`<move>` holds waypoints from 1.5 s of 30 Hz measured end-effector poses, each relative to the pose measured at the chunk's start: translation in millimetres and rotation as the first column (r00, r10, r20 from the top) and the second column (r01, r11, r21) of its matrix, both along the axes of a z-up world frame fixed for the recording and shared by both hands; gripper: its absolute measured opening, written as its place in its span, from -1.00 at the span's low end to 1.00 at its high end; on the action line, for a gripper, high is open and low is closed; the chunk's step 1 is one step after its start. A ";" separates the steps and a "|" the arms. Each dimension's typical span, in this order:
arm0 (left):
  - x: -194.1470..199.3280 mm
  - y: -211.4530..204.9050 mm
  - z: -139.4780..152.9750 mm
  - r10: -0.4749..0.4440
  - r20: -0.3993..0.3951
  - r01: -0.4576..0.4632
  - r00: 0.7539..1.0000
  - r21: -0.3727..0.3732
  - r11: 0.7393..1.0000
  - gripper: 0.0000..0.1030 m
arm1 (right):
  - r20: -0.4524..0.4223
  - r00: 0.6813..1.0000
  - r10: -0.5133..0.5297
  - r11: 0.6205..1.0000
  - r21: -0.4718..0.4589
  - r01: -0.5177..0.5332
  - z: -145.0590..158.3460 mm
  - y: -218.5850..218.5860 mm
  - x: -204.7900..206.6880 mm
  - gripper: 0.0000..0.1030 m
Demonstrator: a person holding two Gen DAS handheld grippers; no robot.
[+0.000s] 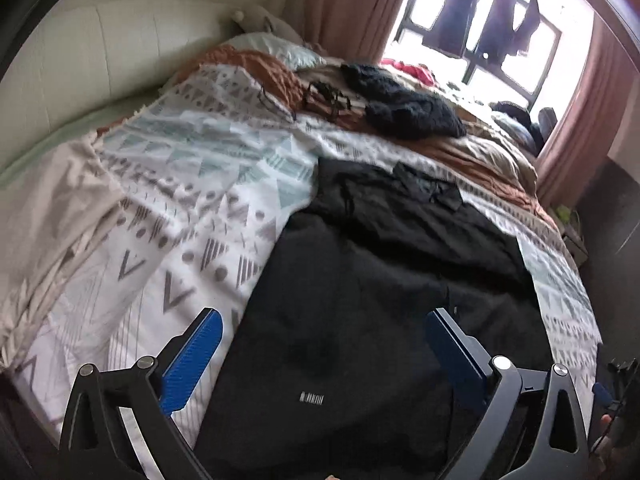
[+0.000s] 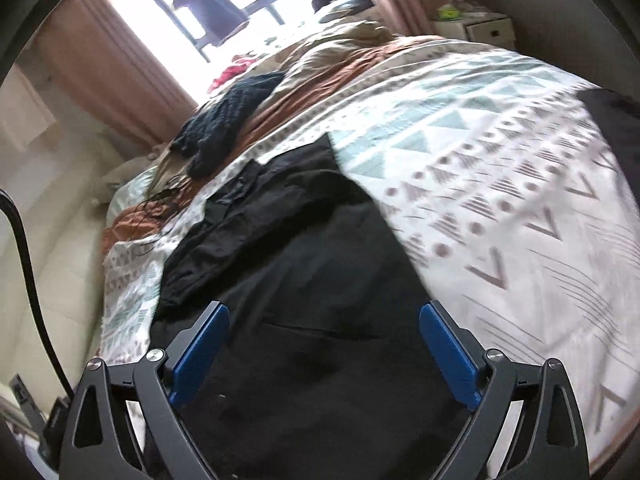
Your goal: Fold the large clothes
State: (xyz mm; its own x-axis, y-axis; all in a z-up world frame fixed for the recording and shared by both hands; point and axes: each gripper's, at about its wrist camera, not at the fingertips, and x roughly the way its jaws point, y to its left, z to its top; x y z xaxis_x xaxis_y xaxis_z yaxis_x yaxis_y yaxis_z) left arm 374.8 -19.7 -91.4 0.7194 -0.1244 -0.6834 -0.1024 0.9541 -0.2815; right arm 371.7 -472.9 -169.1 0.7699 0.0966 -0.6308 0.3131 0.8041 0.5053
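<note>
Black garment (image 1: 360, 280) lies spread on the patterned bedspread (image 1: 192, 168). Left gripper (image 1: 324, 320) & right gripper (image 2: 324, 316) both hang released, nothing btwn jaws. We should pinch both near corners together, lift evenly, keeping fabric taut.

A patterned quilt (image 1: 192, 168) covers the bed, with a rust blanket (image 1: 260, 68) and a dark knit (image 1: 404, 104) bunched farther up. Pink curtains (image 1: 580, 120) frame a bright window (image 1: 452, 12) where dark clothes (image 1: 456, 4) hang. A white nightstand (image 2: 480, 30) stands beside the bed.
</note>
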 end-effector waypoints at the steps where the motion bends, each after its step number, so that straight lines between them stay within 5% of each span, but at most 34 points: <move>1: -3.3 2.8 -2.1 0.000 -0.004 0.000 1.000 -0.006 1.000 0.97 | -0.012 1.000 -0.008 1.000 -0.004 0.008 -3.9 -2.9 -6.3 0.87; 11: -49.9 48.7 -26.8 0.024 -0.077 -0.029 0.997 -0.061 0.998 0.97 | -0.069 0.996 -0.050 0.993 0.101 0.057 -52.4 -30.4 -69.6 0.85; 14: -60.7 60.4 -35.6 0.013 -0.104 -0.024 0.995 -0.101 0.995 0.95 | -0.083 0.996 -0.045 0.987 0.150 0.057 -68.3 -34.8 -87.1 0.65; 27: -81.6 79.3 -89.9 -0.088 -0.240 0.027 0.967 -0.248 0.968 0.05 | -0.027 0.995 0.092 0.945 0.318 -0.078 -109.4 -31.3 -126.6 0.24; 31: -83.6 81.6 -102.2 -0.098 -0.274 0.016 0.957 -0.288 0.958 0.03 | -0.020 0.993 0.112 0.933 0.347 -0.099 -120.8 -37.9 -138.4 0.24; 45: -57.5 84.4 -116.5 -0.092 -0.277 -0.026 0.956 -0.396 0.918 -0.12 | -0.013 0.997 0.071 0.904 0.424 -0.059 -132.5 -45.9 -109.4 0.20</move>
State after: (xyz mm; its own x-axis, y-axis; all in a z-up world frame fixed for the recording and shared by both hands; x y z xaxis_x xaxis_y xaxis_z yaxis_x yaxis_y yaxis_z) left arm 317.3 64.7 -207.9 0.4925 -0.4446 -0.7482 -0.2047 0.7764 -0.5961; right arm 262.3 -518.8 -301.7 0.7361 0.4084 -0.5399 0.2859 0.5354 0.7948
